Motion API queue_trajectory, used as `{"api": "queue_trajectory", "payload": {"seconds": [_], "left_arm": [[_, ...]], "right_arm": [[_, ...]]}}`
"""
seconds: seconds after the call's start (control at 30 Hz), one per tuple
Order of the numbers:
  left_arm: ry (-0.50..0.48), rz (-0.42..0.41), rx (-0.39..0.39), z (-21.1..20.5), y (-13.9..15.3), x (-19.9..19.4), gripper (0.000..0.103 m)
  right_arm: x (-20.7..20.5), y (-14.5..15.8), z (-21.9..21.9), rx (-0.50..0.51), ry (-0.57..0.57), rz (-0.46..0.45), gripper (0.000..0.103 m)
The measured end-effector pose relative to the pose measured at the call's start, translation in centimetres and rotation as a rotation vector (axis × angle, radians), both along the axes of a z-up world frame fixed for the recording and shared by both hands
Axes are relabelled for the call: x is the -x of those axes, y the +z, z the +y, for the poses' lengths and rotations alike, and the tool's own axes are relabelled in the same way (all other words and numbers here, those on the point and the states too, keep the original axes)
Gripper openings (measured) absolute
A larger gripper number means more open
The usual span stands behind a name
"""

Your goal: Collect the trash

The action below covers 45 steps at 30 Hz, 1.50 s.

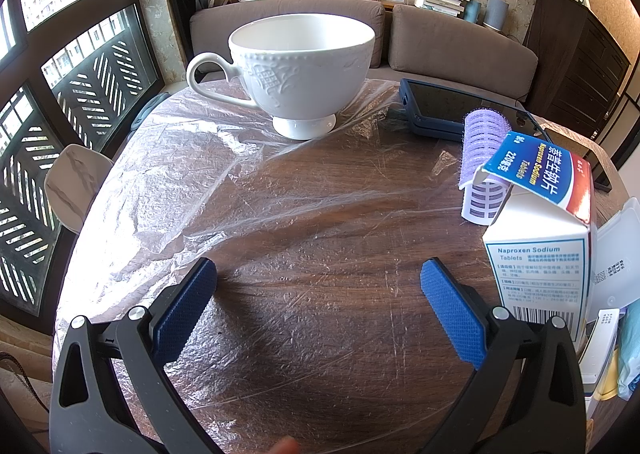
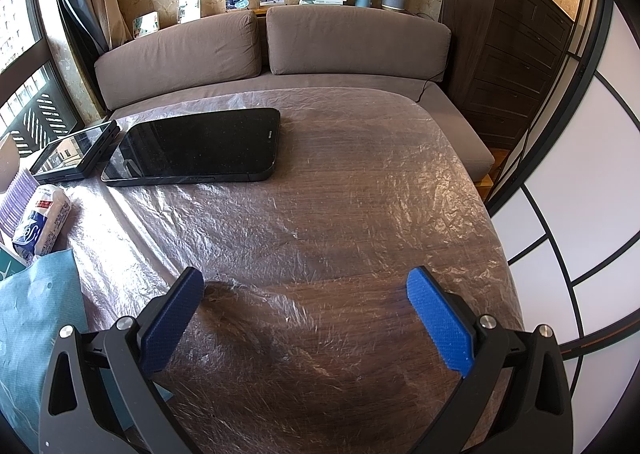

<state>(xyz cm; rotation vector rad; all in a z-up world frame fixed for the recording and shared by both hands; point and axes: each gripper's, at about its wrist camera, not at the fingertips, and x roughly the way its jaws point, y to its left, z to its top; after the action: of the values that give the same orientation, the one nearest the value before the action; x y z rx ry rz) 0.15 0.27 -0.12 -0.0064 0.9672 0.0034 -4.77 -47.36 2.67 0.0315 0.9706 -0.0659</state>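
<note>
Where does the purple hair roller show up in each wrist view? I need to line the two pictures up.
Left wrist view: the purple hair roller is at right of centre, behind the open medicine box and in front of the small dark-screened device.
Right wrist view: only a sliver of it shows at the far left edge, beside a wrapped packet.
Shared landmark: the small dark-screened device, just beyond the roller in both.

On the table (image 1: 304,238), the cup (image 1: 300,66) stands far, left of centre. The tablet (image 1: 444,106) lies right of it; nearer on the right, the hair roller (image 1: 480,146) lies just behind the medicine box (image 1: 540,254).
</note>
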Motion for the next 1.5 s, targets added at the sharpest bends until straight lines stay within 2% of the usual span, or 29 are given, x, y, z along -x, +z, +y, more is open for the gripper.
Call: {"api": "queue_trajectory", "payload": {"seconds": [0.13,0.23,0.3,0.4,0.47,0.57,0.7,0.8,0.9,1.1,1.3,1.4,1.5], "left_arm": [[-0.002,0.0,0.0,0.1,0.0,-0.1,0.102],[-0.014,0.004,-0.002,0.2,0.0,-0.2,0.102],[0.012,0.031,-0.001,1.1,0.2,-0.5,0.102],[0.058,0.009,0.038,2.7,1.3,0.3,0.102],[0.05,-0.035,0.076,3.2,2.6,1.7,0.102],[-0.03,-0.101,0.086,1.7,5.1,4.9,0.102],[-0.239,-0.145,0.104,-1.5,7.1,9.0,0.102],[-0.325,-0.128,0.095,-4.2,7.6,11.2,0.102],[-0.332,-0.113,0.099,-6.0,7.2,12.5,0.102],[-0.305,-0.071,0.068,-7.9,4.3,12.4,0.102],[-0.293,-0.057,0.012,-9.0,2.5,11.8,0.102],[-0.299,-0.059,-0.009,-9.1,1.8,11.6,0.102],[-0.301,-0.069,-0.008,-9.2,1.6,11.5,0.102]], "right_arm": [[0.5,0.6,-0.4,-0.029,-0.022,-0.006,0.099],[1.6,2.2,-1.3,-0.077,-0.021,-0.042,0.099],[2.4,3.6,-1.5,-0.113,-0.024,-0.058,0.099],[4.1,5.6,-2.3,-0.242,-0.041,-0.052,0.099],[5.1,6.3,-2.5,-0.36,-0.039,-0.032,0.099],[6.2,5.9,-1.6,-0.568,-0.031,0.064,0.099],[6.3,3.9,0.8,-0.737,-0.025,0.183,0.099],[5.8,2.3,2.1,-0.779,-0.077,0.248,0.099],[5.8,0.6,3.2,-0.816,-0.125,0.287,0.099],[5.6,0.5,4.7,-0.789,-0.154,0.27,0.099],[4.9,1.3,7.1,-0.676,-0.133,0.249,0.099],[4.5,1.5,8.4,-0.666,-0.1,0.247,0.099],[4.0,1.2,8.8,-0.707,-0.082,0.264,0.099]]}}
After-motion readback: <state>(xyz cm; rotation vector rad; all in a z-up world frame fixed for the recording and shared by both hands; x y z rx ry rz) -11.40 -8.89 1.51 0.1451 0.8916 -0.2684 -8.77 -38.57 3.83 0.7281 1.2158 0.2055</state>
